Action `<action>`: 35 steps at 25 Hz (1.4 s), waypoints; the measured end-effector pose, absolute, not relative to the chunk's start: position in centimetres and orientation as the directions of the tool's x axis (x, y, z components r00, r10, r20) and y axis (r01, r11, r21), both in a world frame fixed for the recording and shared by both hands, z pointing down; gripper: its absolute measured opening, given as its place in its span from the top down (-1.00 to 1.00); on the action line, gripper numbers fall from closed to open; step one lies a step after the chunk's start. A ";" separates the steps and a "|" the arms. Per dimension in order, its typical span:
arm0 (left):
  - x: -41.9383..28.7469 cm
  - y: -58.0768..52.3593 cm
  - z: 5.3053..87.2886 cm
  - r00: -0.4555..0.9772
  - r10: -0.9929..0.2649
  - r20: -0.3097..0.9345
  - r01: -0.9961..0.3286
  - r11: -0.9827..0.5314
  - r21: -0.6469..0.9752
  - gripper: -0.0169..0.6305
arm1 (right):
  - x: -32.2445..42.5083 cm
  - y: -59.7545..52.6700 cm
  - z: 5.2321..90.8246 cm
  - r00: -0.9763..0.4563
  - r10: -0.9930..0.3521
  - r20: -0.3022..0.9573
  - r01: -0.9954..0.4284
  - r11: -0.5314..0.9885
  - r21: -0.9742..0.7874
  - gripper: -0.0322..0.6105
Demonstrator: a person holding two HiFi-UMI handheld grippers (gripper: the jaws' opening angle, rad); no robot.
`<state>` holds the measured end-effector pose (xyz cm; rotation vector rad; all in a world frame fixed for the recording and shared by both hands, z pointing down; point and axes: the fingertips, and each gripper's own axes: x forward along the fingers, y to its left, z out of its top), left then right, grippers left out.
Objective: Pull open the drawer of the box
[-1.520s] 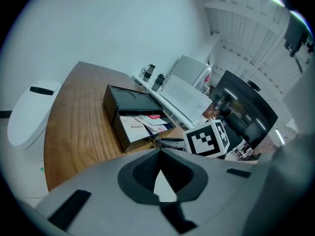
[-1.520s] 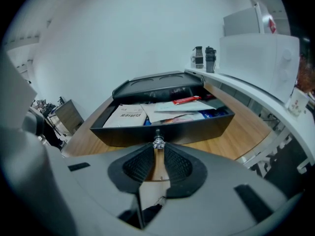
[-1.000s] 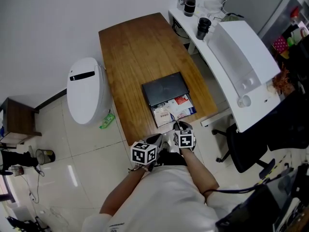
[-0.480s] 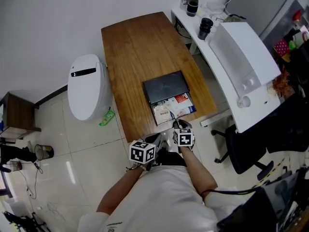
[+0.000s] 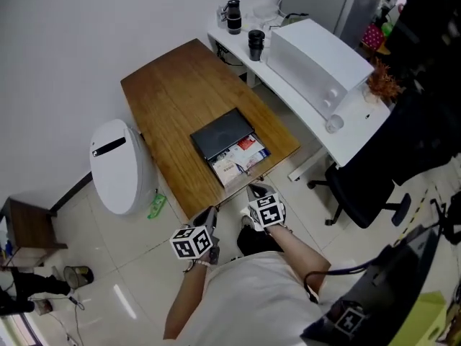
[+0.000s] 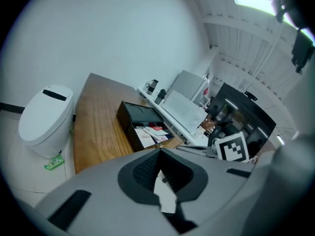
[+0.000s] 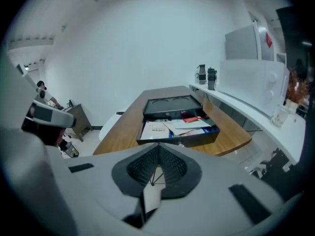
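Since the drawer (image 5: 238, 163) of the box (image 5: 222, 132) is already lying open ahead of the fingertips, the pull is looking finished. The right gripper (image 7: 157, 154) is closing on nothing, the left gripper (image 6: 160, 156) is sitting shut and empty, and I am expecting only a retreat next.

Drawer (image 7: 197, 137) papers (image 7: 156, 130) — print too small

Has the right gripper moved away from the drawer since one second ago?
Yes. The right gripper has drawn back from the open drawer's front, toward the person; a gap now shows between them.
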<state>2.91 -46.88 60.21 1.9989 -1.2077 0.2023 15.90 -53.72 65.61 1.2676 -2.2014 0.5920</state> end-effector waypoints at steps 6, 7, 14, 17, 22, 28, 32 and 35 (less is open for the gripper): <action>0.9 -42.7 57.5 0.546 -0.721 0.427 -0.790 -0.275 0.547 0.95 | 13.4 -47.6 60.9 -0.460 -0.682 0.569 -0.869 0.477 -0.132 0.94; 0.6 -41.8 57.3 0.550 -0.722 0.421 -0.789 -0.282 0.546 0.95 | 12.9 -46.4 60.3 -0.466 -0.686 0.559 -0.867 0.479 -0.135 0.94; 1.3 -36.6 55.9 0.601 -0.688 0.407 -0.766 -0.353 0.537 0.95 | 13.7 -38.6 56.5 -0.467 -0.728 0.502 -0.879 0.444 -0.174 0.94; 3.0 -35.2 53.9 0.631 -0.674 0.385 -0.753 -0.412 0.513 0.95 | 15.8 -36.3 55.2 -0.459 -0.755 0.469 -0.888 0.401 -0.224 0.94; 4.0 -33.1 51.7 0.629 -0.688 0.363 -0.763 -0.455 0.460 0.95 | 17.6 -33.9 52.8 -0.464 -0.790 0.400 -0.882 0.374 -0.285 0.94; 4.7 -33.0 51.8 0.600 -0.694 0.398 -0.795 -0.464 0.390 0.95 | 17.7 -33.4 51.5 -0.466 -0.803 0.371 -0.878 0.369 -0.304 0.94; 6.3 -32.7 51.7 0.612 -0.689 0.389 -0.786 -0.472 0.399 0.95 | 19.7 -33.0 51.4 -0.446 -0.815 0.370 -0.887 0.346 -0.307 0.94; 7.0 -32.4 51.6 0.622 -0.681 0.387 -0.778 -0.480 0.405 0.95 | 20.6 -32.8 51.2 -0.433 -0.822 0.370 -0.892 0.332 -0.306 0.94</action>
